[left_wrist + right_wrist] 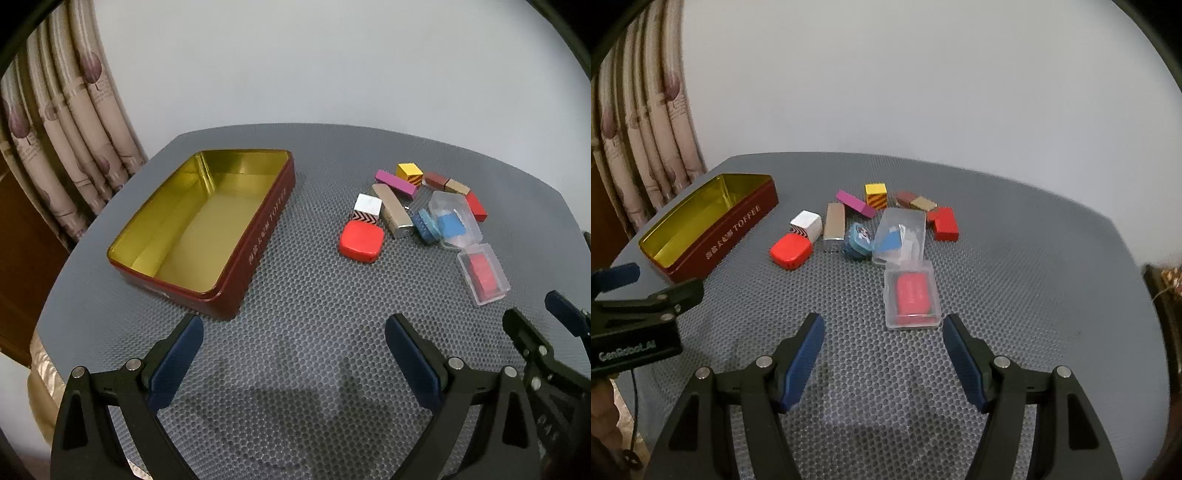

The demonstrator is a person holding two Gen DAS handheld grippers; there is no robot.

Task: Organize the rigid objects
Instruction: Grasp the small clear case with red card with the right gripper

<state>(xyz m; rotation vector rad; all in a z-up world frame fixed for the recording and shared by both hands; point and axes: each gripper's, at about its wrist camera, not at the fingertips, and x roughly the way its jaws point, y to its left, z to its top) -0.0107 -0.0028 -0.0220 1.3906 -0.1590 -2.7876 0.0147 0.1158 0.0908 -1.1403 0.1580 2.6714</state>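
Note:
An open dark red toffee tin [255,236] [738,225] with a gold inside sits empty on the grey dotted mat. To its right lies a cluster of small items: a red rounded block [360,242] [790,251], a white block [367,206] [807,223], a silver bar [393,214] [834,227], a magenta bar [395,182] [855,203], a yellow cube [409,172] [876,194], and a clear case with a red piece [484,273] [911,293]. My left gripper [293,332] is open above bare mat. My right gripper [882,332] is open just short of the clear case.
More pieces lie in the cluster: a blue round item [857,240], a clear case with a blue piece [901,236], red blocks [943,223], a brown block [905,197]. Curtains [66,140] hang at the left. A white wall stands behind the table.

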